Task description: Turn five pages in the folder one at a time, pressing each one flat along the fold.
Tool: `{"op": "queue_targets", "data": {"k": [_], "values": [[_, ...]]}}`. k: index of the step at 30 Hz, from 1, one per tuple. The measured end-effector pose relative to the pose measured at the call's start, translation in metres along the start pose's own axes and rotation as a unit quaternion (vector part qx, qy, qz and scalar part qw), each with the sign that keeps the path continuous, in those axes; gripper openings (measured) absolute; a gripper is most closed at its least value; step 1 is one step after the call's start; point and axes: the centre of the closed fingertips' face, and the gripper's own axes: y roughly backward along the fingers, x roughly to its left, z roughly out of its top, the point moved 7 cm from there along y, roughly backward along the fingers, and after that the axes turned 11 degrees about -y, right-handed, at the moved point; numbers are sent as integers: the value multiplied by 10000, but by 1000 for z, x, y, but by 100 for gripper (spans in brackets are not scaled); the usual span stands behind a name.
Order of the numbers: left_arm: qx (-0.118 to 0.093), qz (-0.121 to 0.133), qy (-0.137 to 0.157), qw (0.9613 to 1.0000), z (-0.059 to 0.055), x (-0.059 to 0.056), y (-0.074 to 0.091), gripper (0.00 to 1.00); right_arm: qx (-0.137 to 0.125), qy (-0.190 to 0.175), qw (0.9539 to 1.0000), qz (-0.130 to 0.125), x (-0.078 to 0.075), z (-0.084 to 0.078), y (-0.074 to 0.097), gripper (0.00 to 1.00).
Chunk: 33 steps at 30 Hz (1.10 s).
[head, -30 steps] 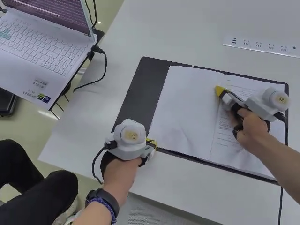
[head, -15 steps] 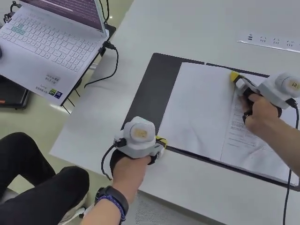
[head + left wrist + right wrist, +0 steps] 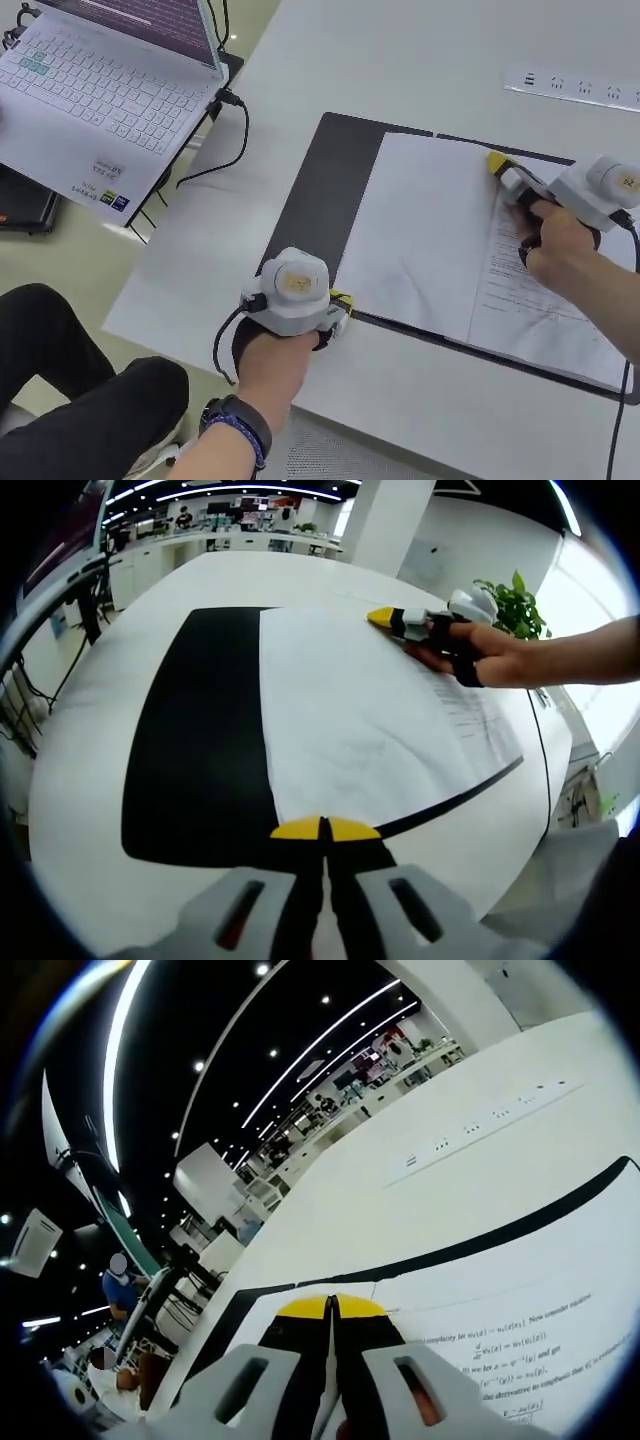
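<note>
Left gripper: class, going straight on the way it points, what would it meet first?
Likely the near edge of the blank page on the folder, just ahead of the left gripper; depth unclear.

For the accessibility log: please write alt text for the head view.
An open black folder lies on a white table, a blank turned page beside a printed page. The right gripper, shut, sits on the fold near its top; the left gripper, shut, rests at the folder's near edge.
</note>
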Motion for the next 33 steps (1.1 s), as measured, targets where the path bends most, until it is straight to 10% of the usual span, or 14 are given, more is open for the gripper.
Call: {"op": "queue_targets", "data": {"k": [19, 33], "values": [[-94, -19, 134, 9999, -1, 0, 1, 0, 553, 714, 9951, 410, 31, -51, 58, 0], [-129, -17, 195, 9997, -1, 1, 0, 0, 602, 557, 9954, 500, 34, -73, 93, 0]]}}
